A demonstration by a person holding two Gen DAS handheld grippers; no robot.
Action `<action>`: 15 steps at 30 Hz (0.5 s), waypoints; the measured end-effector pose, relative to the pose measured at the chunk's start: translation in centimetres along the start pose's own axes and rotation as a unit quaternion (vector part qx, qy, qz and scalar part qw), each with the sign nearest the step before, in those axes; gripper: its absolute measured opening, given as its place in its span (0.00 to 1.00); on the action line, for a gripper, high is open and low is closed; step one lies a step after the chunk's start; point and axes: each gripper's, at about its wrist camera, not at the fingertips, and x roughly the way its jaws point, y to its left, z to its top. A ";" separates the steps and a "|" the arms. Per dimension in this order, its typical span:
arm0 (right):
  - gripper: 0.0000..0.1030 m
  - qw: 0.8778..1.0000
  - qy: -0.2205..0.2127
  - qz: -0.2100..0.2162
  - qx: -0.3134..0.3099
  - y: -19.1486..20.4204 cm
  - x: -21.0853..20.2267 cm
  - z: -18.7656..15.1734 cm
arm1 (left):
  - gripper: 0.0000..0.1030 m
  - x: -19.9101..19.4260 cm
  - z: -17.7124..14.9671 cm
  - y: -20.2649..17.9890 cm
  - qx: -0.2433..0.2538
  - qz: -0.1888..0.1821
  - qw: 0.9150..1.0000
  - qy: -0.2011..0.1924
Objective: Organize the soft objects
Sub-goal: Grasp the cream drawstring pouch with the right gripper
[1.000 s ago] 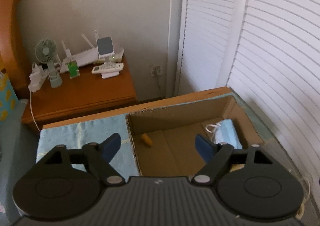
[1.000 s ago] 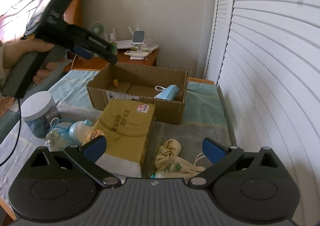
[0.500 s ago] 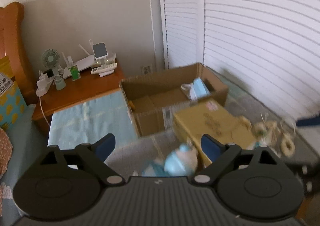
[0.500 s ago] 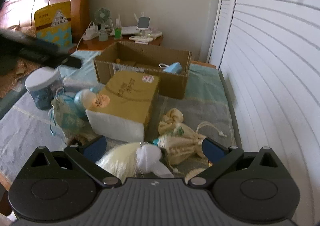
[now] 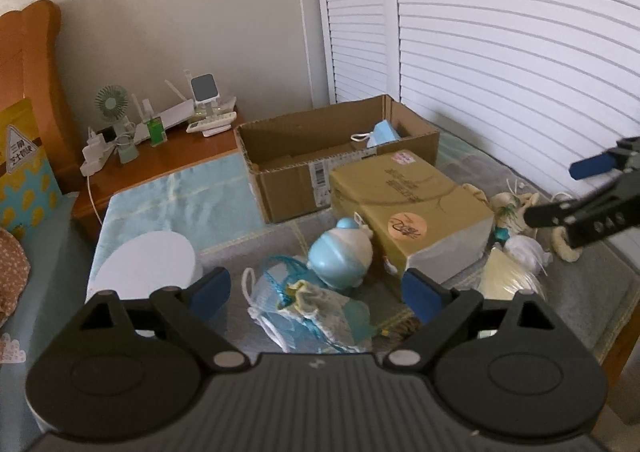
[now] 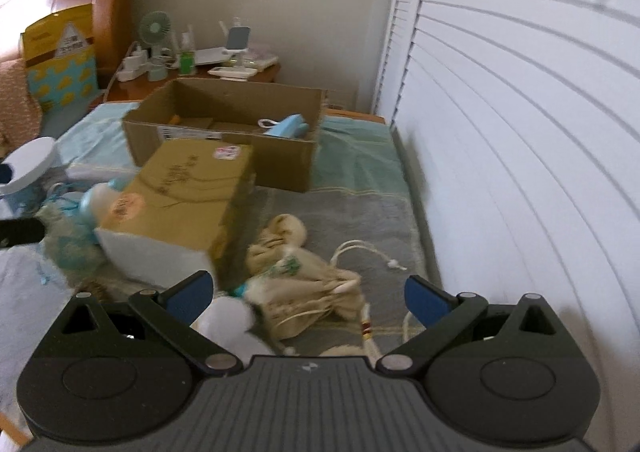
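My left gripper [image 5: 316, 292] stands open over a blue mesh drawstring pouch [image 5: 308, 312] on the bed, nothing between its pads. Just beyond the pouch lies a blue and white plush toy [image 5: 340, 256]. My right gripper [image 6: 308, 294] is open too, low over a beige drawstring bag [image 6: 288, 252] and a white fluffy ball [image 6: 228, 320]. An open cardboard box [image 5: 352, 156] [image 6: 224, 156] sits at the far end with a blue face mask [image 5: 382, 132] [image 6: 286, 128] inside. The right gripper's fingers [image 5: 592, 166] show at the right edge of the left wrist view.
A yellow-brown carton [image 5: 408, 196] [image 6: 180, 192] lies between the two grippers in front of the box. A white-lidded jar [image 5: 148, 272] stands at the left. A louvred door [image 6: 520, 132] runs along the right. A cluttered nightstand [image 5: 160, 156] is behind the bed.
My left gripper has drawn back from over the cardboard box to above the blue pouch, and its jaws have widened. My right gripper has sunk closer to the beige bag.
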 end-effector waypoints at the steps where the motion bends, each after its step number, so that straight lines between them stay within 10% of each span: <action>1: 1.00 1.000 0.002 -0.005 -0.001 -0.1 0.5 0.1 | 0.90 0.2 -0.1 -0.1 -0.002 -0.002 1.000 0.003; 15: 0.99 0.999 0.028 0.023 -0.001 -0.6 4.2 -0.3 | 0.89 2.4 -1.6 -2.4 0.068 0.017 0.997 0.018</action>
